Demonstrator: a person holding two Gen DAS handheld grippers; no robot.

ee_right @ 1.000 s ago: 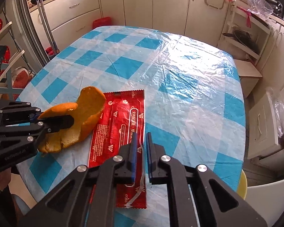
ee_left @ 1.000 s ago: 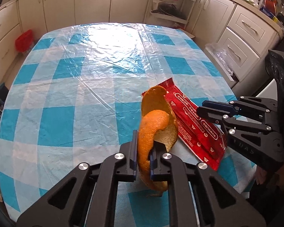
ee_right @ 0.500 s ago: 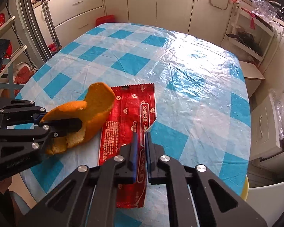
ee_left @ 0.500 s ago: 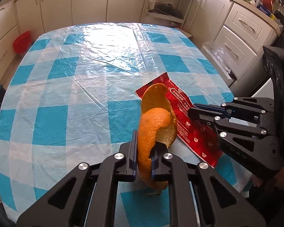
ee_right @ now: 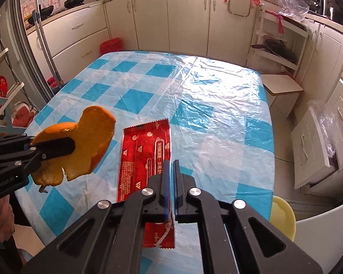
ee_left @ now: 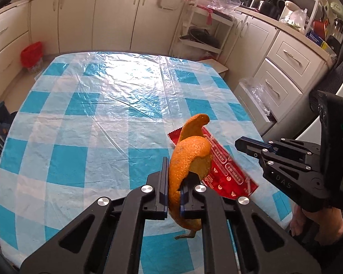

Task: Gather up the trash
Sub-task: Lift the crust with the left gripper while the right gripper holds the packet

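Observation:
A curled orange peel is clamped in my left gripper, which is shut on it and holds it above the table. From the right wrist view the peel sticks out of the left gripper at the left. A red snack wrapper runs into my right gripper, whose jaws are shut on its right edge. Its lower end shows beneath the fingers. In the left wrist view the wrapper lies behind the peel, with the right gripper at its edge.
The table wears a blue-and-white check cloth under clear plastic. A red bin stands on the floor at the far left. A yellow stool sits off the table's right corner. Cabinets and an open shelf rack ring the room.
The right jaws closed on the wrapper's edge. Both grippers rose, lifting the peel clear of the table and raising the wrapper's gripped side.

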